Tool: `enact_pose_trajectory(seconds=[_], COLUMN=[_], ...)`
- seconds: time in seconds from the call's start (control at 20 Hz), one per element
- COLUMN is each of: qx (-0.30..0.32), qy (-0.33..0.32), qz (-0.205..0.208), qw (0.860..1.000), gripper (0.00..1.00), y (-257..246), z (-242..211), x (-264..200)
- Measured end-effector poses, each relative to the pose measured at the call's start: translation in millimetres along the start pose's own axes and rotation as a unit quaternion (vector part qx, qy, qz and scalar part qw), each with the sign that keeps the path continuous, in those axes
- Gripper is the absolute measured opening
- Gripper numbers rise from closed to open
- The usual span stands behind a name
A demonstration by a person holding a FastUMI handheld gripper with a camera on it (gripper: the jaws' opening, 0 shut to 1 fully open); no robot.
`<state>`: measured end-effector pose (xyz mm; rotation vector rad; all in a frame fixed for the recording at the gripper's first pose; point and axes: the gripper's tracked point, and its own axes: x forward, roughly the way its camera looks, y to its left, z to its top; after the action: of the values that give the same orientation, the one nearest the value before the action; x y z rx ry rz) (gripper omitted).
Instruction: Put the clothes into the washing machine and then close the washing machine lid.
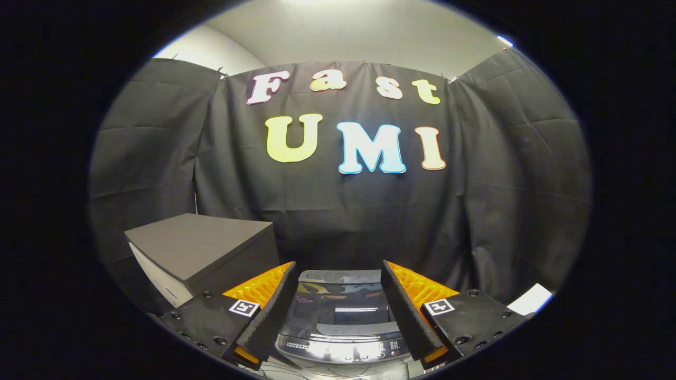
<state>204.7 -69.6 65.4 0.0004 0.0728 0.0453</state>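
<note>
A small top-loading washing machine [340,322] stands below and just ahead of my gripper [338,295], seen between the two fingers. Its dark glossy lid lies flat and shut, with a control panel along the near edge. The fingers are spread wide apart with nothing between them, and they hover above the machine without touching it. No clothes can be seen from here.
A dark box with a white side [200,253] stands to the left of the machine, beside the left finger. A white sheet or card [531,299] lies to the right of the right finger. The black cloth wall hangs close behind the machine.
</note>
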Motion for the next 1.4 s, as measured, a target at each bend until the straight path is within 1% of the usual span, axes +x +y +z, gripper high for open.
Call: enact_pose_trajectory(seconds=[0.25,0.5,0.75,1.1,1.4], qx=[0.011,0.004,-0.009,-0.003,0.003], qy=[-0.015,-0.02,-0.022,-0.018,-0.017], qz=[-0.006,-0.005,-0.007,-0.006,-0.003], qw=[1.0,1.0,1.0,1.0,1.0], gripper=[0.97,0.97,0.97,0.97,0.97], y=[4.1,10.7,15.8,23.9,29.4], z=[18.6,18.4,11.9,-4.6,-9.9], x=[-46.8,-92.9,-126.8,-158.5,-165.5])
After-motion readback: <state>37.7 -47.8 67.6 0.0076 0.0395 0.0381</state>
